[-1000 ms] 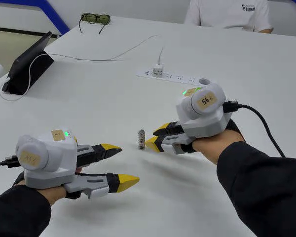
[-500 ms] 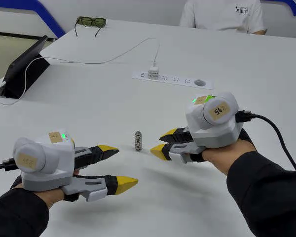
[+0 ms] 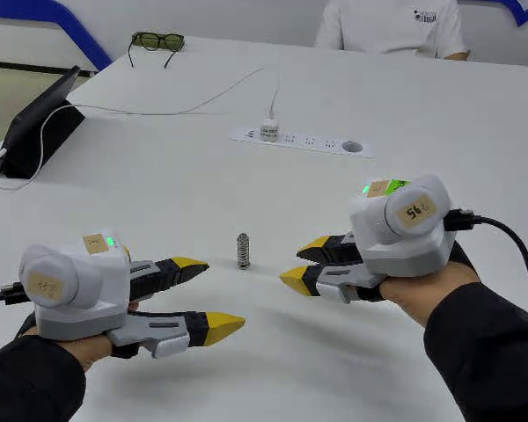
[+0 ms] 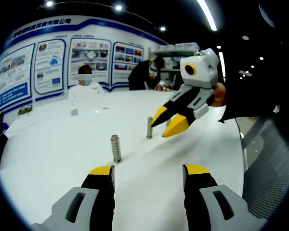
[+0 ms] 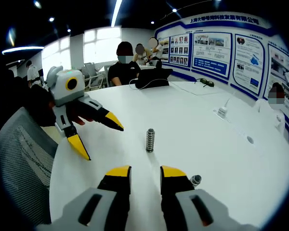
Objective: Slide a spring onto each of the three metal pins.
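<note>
Office: wall display boards [image 4: 53, 62], meeting table [image 3: 202, 176]

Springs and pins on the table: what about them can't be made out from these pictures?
Head view: the spring is too small to tell whether a pin runs through it.
Left gripper view: a second spring stands by the right gripper, whose jaws hide anything behind them.
Right gripper view: a small metal piece is half hidden by that gripper's own jaw; pin or spring, unclear.

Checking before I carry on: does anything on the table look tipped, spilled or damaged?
Nothing stands out. The spring-covered pin stands upright on the table; the left gripper and right gripper are open, clear of it.
</note>
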Motion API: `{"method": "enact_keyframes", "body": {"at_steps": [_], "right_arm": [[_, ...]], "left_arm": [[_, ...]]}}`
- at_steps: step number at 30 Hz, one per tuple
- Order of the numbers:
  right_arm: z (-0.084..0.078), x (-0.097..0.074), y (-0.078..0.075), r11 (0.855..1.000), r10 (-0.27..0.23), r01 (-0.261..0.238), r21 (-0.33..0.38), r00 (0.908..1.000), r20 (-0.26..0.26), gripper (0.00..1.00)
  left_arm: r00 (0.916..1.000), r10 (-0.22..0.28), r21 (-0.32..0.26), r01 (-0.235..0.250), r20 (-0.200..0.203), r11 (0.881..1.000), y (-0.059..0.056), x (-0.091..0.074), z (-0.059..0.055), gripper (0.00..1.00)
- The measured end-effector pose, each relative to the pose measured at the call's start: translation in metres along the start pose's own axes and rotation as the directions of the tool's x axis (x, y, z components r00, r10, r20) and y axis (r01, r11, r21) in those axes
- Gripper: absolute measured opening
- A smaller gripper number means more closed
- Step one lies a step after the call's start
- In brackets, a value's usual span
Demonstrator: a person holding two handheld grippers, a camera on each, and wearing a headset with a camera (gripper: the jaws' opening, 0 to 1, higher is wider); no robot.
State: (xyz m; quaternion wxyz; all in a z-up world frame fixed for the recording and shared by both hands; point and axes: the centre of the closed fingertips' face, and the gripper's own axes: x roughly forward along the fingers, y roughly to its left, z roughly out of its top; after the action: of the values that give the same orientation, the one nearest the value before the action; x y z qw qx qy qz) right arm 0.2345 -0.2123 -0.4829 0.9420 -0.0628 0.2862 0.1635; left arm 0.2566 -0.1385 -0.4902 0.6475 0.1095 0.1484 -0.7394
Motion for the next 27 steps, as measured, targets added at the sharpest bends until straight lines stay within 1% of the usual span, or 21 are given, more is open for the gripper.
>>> {"method": "enact_keyframes", "body": {"at_steps": [5, 9, 20, 27], "right_arm": [[-0.003, -0.008, -0.003, 1.000, -0.014, 0.013, 0.010, 0.9999, 0.008, 0.25], [-0.008, -0.015, -0.007, 0.999, -0.026, 0.026, 0.019, 0.9996, 0.009, 0.26], [-0.018, -0.038, -0.015, 0.997, -0.069, 0.068, 0.043, 0.9972, 0.030, 0.28], [-0.027, -0.053, -0.018, 0.995, -0.092, 0.090, 0.048, 0.9954, 0.028, 0.29]], "left_arm": [[1.0000, 0.000, 0.001, 0.000, 0.000, 1.000, 0.000, 0.000, 0.001, 0.58], [1.0000, 0.000, 0.002, 0.000, 0.001, 1.000, 0.000, 0.000, 0.002, 0.59], [1.0000, 0.001, 0.000, -0.001, 0.002, 1.000, -0.001, -0.001, 0.003, 0.61], [1.0000, 0.002, 0.000, -0.002, 0.002, 1.000, 0.000, -0.001, 0.004, 0.61]]}}
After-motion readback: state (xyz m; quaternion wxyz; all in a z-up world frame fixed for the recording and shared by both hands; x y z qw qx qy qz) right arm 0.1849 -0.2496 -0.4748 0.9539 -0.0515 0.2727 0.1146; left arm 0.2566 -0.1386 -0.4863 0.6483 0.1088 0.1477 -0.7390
